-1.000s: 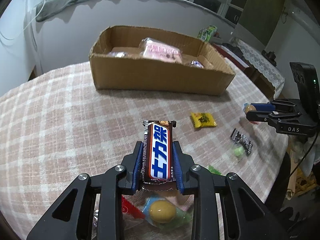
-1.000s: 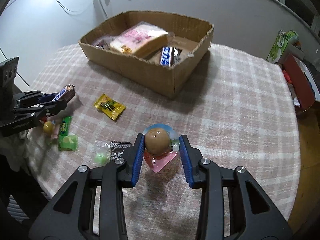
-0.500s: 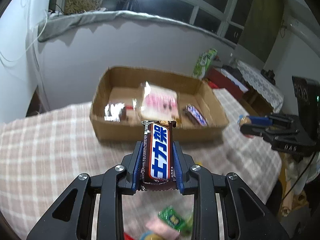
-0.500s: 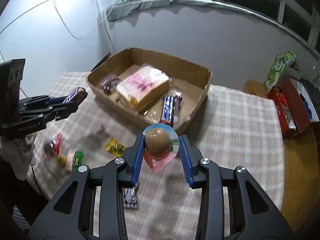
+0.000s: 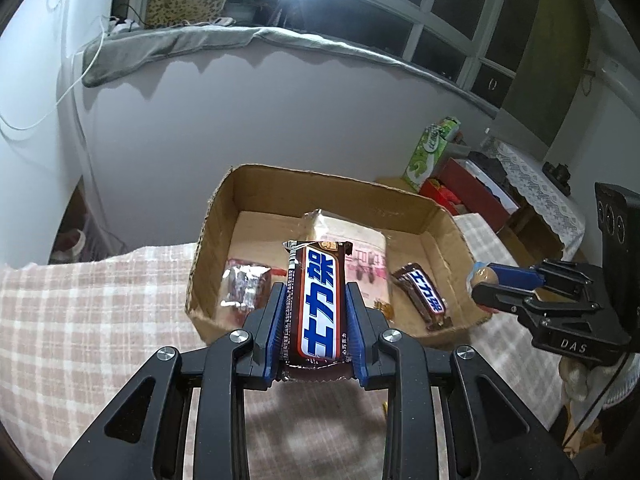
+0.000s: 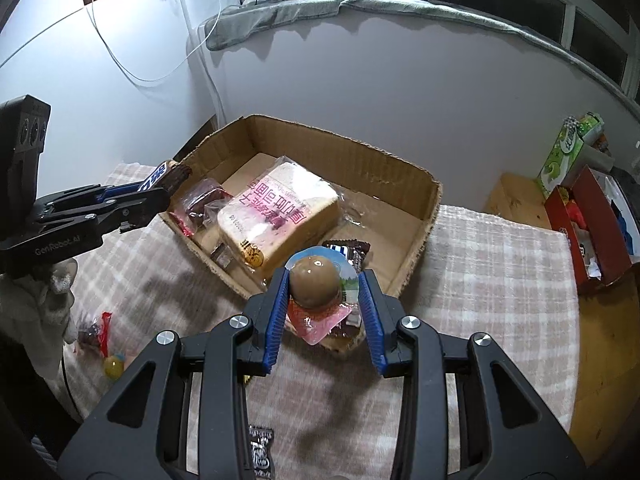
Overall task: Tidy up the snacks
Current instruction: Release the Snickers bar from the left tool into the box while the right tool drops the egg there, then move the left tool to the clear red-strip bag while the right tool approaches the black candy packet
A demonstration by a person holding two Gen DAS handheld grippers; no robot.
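Partway through. The open brown cardboard box (image 6: 416, 184) already holds a wrapped bread loaf (image 6: 280, 216), a chocolate bar (image 5: 422, 294) and small packets; loose sweets (image 6: 108, 356) remain on the checked bench (image 6: 500, 280).

My left tongs (image 5: 316, 304) clamp a brown-and-blue chocolate bar (image 5: 320, 300), raised over the box's near wall. My right tongs (image 6: 324, 292) pinch a packaged brown ball snack (image 6: 314, 284), level at the box's near corner.

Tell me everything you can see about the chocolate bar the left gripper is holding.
The chocolate bar is long, in a glossy brown wrapper with crimped ends and a white panel bearing blue characters edged in red. It looks sealed and undamaged. The left gripper clamps it by its long sides between blue pads, label up, pointing forward, held in the air near the cardboard box. Nothing else touches it.
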